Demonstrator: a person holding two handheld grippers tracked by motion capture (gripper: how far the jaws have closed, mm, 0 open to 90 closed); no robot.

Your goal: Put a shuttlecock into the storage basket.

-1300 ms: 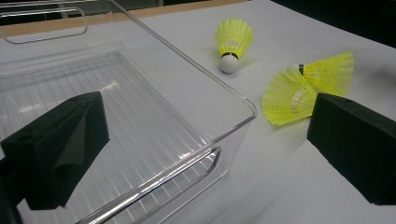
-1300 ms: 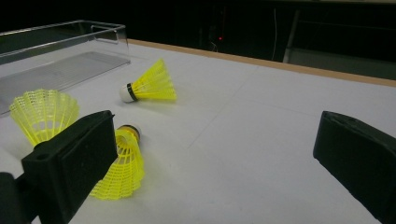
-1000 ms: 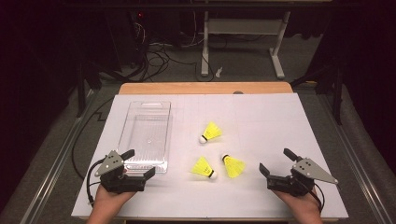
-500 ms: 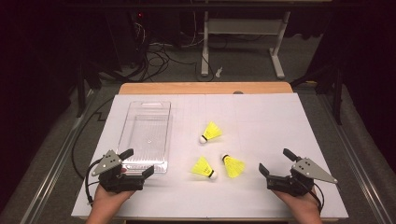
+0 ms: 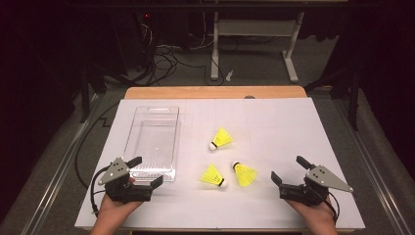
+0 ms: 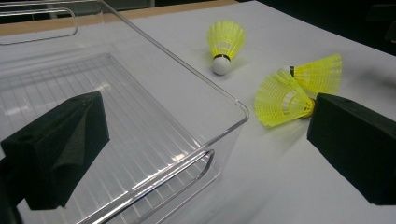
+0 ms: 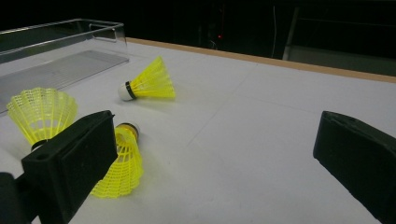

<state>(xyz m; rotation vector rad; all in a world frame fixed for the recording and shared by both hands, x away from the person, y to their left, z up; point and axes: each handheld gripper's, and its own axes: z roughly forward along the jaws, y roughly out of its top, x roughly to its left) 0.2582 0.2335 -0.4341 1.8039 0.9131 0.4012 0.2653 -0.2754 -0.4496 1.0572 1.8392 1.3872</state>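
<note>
- High view: both hands sit at the near edge of the table. The left gripper (image 5: 146,172) has its jaws spread and holds nothing, parked at the near end of the clear tray (image 5: 152,142). The right gripper (image 5: 288,170) is spread and bare too, angled toward the middle. Three yellow shuttlecocks lie loose on the white sheet (image 5: 274,127): the far shuttle (image 5: 221,139) alone, the left shuttle (image 5: 213,176) and right shuttle (image 5: 243,174) close together, between the grippers. The tray looks empty, so my read is nothing is sorted yet.
- Left gripper view: the jaws stand wide, one over the tray floor (image 6: 116,121), the other out over the sheet beside the near pair. The left shuttle (image 6: 280,99) has its skirt open to the camera; whether it touches the right shuttle (image 6: 320,74) behind it, I can't tell.
- Right gripper view: jaws wide apart, looking across the sheet. The right shuttle (image 7: 122,161) lies just past one jaw, cork away, likely the easiest first pick. The left shuttle (image 7: 41,112) and far shuttle (image 7: 148,83) sit beyond, the tray (image 7: 60,49) behind them.
</note>
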